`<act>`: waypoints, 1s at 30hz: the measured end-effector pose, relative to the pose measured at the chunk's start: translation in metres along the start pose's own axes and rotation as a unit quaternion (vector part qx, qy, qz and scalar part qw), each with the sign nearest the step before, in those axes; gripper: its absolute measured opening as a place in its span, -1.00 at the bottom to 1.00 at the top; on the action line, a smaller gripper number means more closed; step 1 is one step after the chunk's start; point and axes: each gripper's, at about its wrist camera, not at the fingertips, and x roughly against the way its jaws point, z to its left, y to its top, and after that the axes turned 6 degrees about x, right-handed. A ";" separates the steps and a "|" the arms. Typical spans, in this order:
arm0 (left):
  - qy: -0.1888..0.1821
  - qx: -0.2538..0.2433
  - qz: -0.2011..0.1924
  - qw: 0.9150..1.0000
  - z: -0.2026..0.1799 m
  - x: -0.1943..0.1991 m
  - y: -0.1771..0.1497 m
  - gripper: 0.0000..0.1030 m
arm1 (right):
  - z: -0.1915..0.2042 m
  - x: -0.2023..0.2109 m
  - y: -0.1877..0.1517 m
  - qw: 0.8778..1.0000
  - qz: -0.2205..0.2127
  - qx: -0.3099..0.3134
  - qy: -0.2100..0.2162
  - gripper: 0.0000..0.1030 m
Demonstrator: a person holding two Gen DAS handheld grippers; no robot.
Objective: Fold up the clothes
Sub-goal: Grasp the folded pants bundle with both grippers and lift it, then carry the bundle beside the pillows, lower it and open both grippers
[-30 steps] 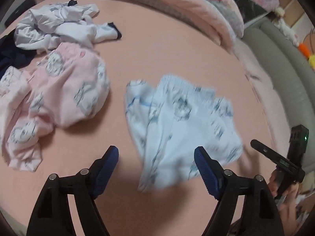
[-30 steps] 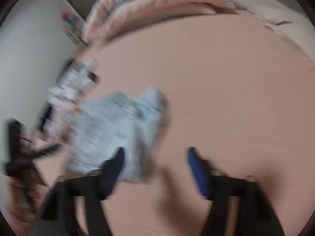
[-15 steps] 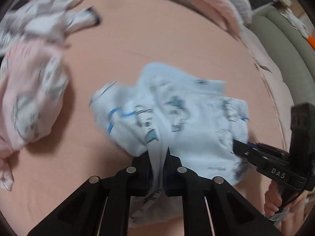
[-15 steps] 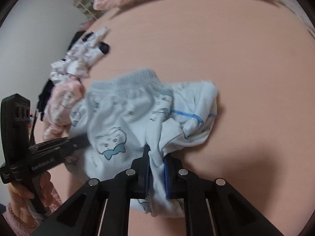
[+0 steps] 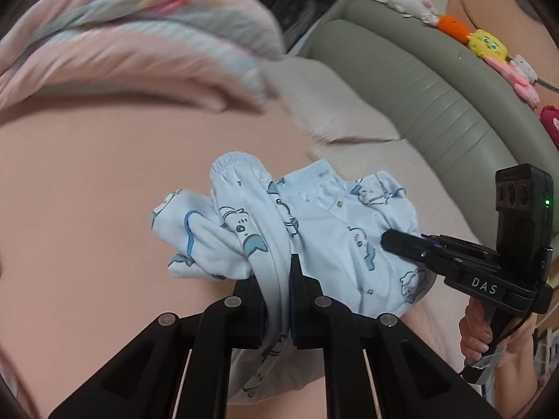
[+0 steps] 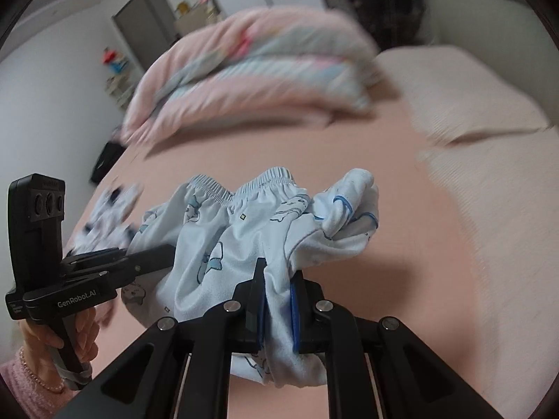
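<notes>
In the left wrist view the left hand-held gripper [image 5: 276, 286], black with blue pads, sits at the lower centre of the frame, its jaws pinched tight on a fold of the pale blue cotton children's trousers printed with small cartoon animals [image 5: 325, 230]. The jaws have just been closing, and the cloth is caught between them. The trousers hang bunched above the salmon-pink bed sheet [image 5: 87, 192], with the gathered elastic waistband [image 5: 237, 162] uppermost near the middle of the frame. At the right of that frame the right hand-held gripper [image 5: 394, 241] reaches in from the side, its tip pressed into the same garment; a hand [image 5: 478, 335] grips its handle at the lower right. In the right wrist view the right hand-held gripper [image 6: 277, 289] at the lower centre is likewise clamped on a fold of the trousers [image 6: 244, 241], its jaws also just closed on the cloth. The left hand-held gripper [image 6: 164, 253] enters from the left edge with its tip against the fabric, held by a hand [image 6: 70, 331] above a pink knitted sleeve [image 6: 24, 384]. A folded pink and pale blue striped quilt [image 6: 251, 70] lies across the upper centre of the frame, blurred, and a cream ribbed pillow [image 6: 471, 94] fills the upper right. A grey-green padded headboard [image 5: 436, 87] curves along the upper right of the left wrist view.
</notes>
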 end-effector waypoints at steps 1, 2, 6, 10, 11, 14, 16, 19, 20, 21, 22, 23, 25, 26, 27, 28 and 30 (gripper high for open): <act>-0.005 -0.003 -0.002 1.000 -0.006 -0.016 0.013 -0.84 | -0.021 0.000 0.011 1.000 -0.009 -0.004 -0.006 -0.81; -0.009 -0.003 -0.003 1.000 -0.010 -0.034 0.027 -0.84 | -0.043 0.003 0.019 1.000 -0.015 -0.007 -0.006 -0.81; -0.019 0.007 0.001 1.000 -0.015 -0.101 0.063 -0.84 | -0.111 -0.012 0.033 0.999 -0.024 -0.021 -0.012 -0.81; -0.004 0.021 0.031 0.999 -0.007 -0.155 0.058 -0.83 | -0.159 -0.052 0.023 0.999 0.001 -0.043 -0.030 -0.81; 0.004 0.023 0.039 0.999 -0.001 -0.167 0.052 -0.83 | -0.169 -0.063 0.016 0.998 0.014 -0.048 -0.033 -0.80; 0.032 0.038 0.065 0.997 0.018 -0.192 0.033 -0.77 | -0.195 -0.095 -0.011 0.995 0.067 -0.062 -0.046 -0.70; 0.044 0.057 0.078 0.994 0.033 -0.203 0.022 -0.74 | -0.202 -0.113 -0.025 0.989 0.112 -0.061 -0.069 -0.48; 0.053 0.068 0.068 0.994 0.040 -0.183 0.023 -0.33 | -0.205 -0.104 -0.027 0.986 0.113 -0.067 -0.105 -0.24; 0.076 0.067 0.056 0.993 0.038 -0.172 0.026 -0.12 | -0.205 -0.095 -0.025 0.984 0.104 -0.069 -0.126 -0.21; 0.087 0.058 0.027 0.994 0.034 -0.159 0.029 -0.12 | -0.203 -0.084 -0.022 0.985 0.084 -0.063 -0.135 -0.21; 0.095 0.048 -0.007 0.994 0.028 -0.144 0.032 -0.12 | -0.197 -0.075 -0.020 0.986 0.064 -0.054 -0.143 -0.19; 0.089 0.033 -0.021 0.995 0.021 -0.137 0.034 -0.12 | -0.192 -0.067 -0.018 0.986 0.045 -0.046 -0.151 -0.17; 0.057 -0.011 0.004 0.998 0.001 -0.141 0.032 -0.12 | -0.180 -0.052 -0.015 0.987 0.010 -0.028 -0.160 -0.17; 0.056 -0.032 0.019 0.998 -0.007 -0.149 0.028 -0.12 | -0.173 -0.059 -0.016 0.991 0.023 -0.017 -0.134 -0.17; 0.067 -0.053 0.031 0.996 -0.014 -0.158 0.021 -0.12 | -0.168 -0.070 -0.020 0.991 0.042 -0.005 -0.128 -0.17; 0.083 -0.067 0.041 0.993 -0.016 -0.168 0.015 -0.12 | -0.163 -0.081 -0.025 0.991 0.062 0.007 -0.122 -0.17; 0.116 -0.072 0.059 0.989 -0.007 -0.181 0.007 -0.12 | -0.158 -0.100 -0.037 0.984 0.100 0.038 -0.139 -0.17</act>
